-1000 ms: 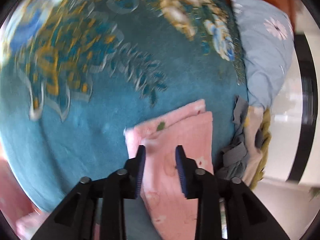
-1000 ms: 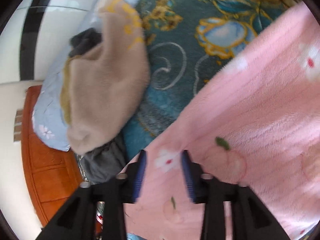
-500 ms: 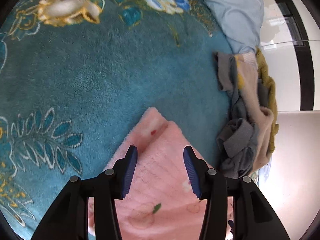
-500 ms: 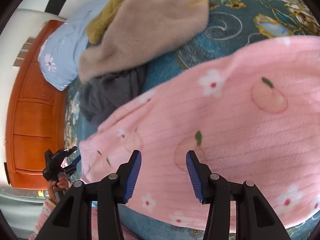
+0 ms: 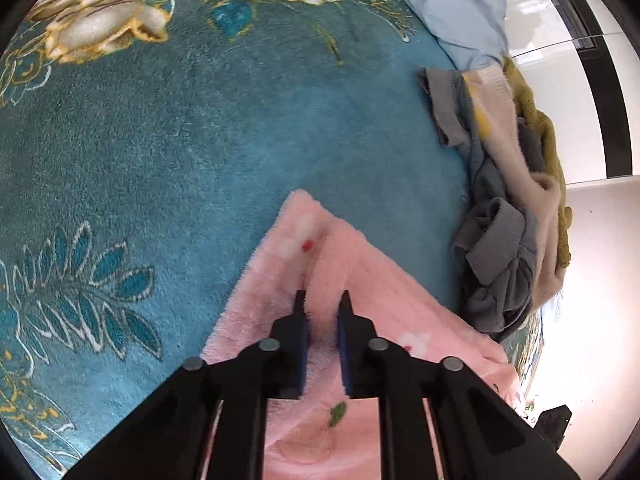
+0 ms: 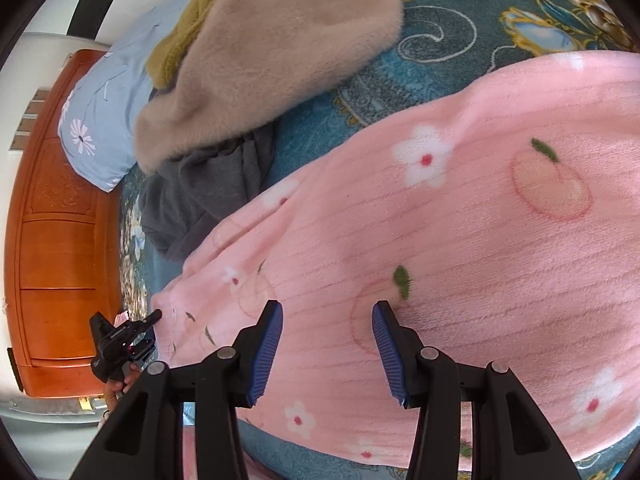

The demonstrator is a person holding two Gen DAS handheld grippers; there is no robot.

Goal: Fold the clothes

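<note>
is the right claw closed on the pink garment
No, the right claw stands wide open above the pink garment, with fabric showing between its fingers.

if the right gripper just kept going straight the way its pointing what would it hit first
Most likely the pink fleece garment. The right gripper is open, its fingers spread just above that fabric, which fills the view ahead. The beige fleece and grey clothes lie further off to the side. Depth is hard to judge.

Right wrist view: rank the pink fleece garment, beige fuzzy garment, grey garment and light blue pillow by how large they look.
1. pink fleece garment, though nearness to the camera inflates it
2. beige fuzzy garment
3. grey garment and light blue pillow: they look alike and both are partly hidden, so unranked
</note>
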